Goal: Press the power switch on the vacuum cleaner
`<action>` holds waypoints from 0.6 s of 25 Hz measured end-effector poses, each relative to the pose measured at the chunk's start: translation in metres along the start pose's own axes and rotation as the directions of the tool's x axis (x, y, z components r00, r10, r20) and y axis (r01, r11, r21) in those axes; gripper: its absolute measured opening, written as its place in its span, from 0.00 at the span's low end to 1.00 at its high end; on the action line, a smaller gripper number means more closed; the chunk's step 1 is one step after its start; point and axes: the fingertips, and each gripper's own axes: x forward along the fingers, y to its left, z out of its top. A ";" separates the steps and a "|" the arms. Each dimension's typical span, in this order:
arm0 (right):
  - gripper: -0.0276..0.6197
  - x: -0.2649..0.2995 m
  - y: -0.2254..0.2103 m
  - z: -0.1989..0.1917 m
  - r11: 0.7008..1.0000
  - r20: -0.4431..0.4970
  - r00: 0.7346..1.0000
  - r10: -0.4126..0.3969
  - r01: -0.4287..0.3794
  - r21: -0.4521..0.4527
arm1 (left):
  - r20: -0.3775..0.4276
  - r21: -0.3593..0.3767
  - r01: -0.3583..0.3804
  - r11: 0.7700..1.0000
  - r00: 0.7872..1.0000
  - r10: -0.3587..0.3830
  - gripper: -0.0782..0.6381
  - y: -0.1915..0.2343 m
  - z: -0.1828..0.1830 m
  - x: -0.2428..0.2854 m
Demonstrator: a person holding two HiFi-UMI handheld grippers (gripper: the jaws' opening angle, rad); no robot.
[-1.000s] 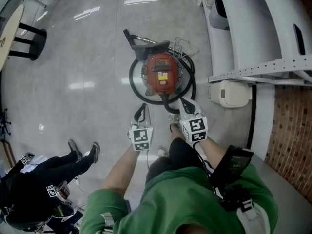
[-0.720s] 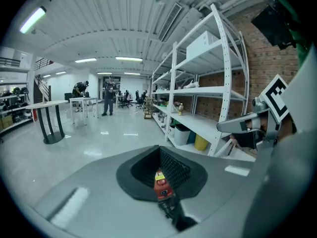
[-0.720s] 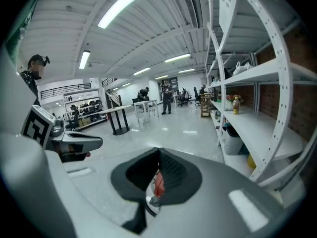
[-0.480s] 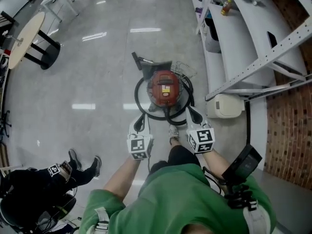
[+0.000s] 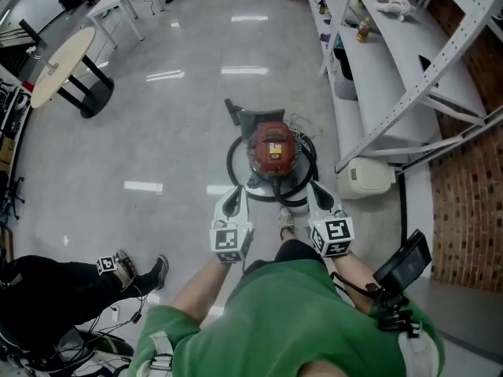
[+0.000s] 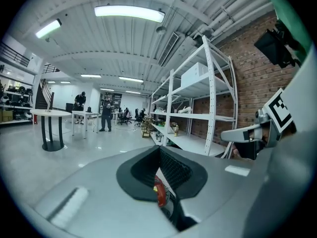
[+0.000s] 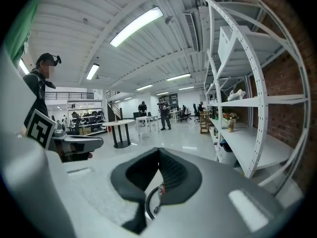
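2 held near red vacuum cleaner [image 5: 273,149] | left gripper [image 5: 233,197] — fingers closed, empty | right gripper [image 5: 317,193] — fingers closed, empty

Workshop-lab: white shelving [image 5: 369,61], brick wall [image 5: 462,203]

On your right, white shelving [image 5: 377,69] runs along a brick wall [image 5: 464,199], with a bottle [image 5: 362,28] on one shelf and a white box [image 5: 365,177] on the floor at its foot. A round table [image 5: 56,67] stands at your far left. Nearer on that side, a seated person [image 5: 55,285] stretches both legs out.
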 end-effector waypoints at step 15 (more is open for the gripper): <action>0.05 -0.088 0.046 -0.011 0.997 0.003 0.997 -0.079 0.078 0.009 | 0.045 -0.009 -0.015 1.000 0.999 0.015 0.12 0.013 0.002 -0.100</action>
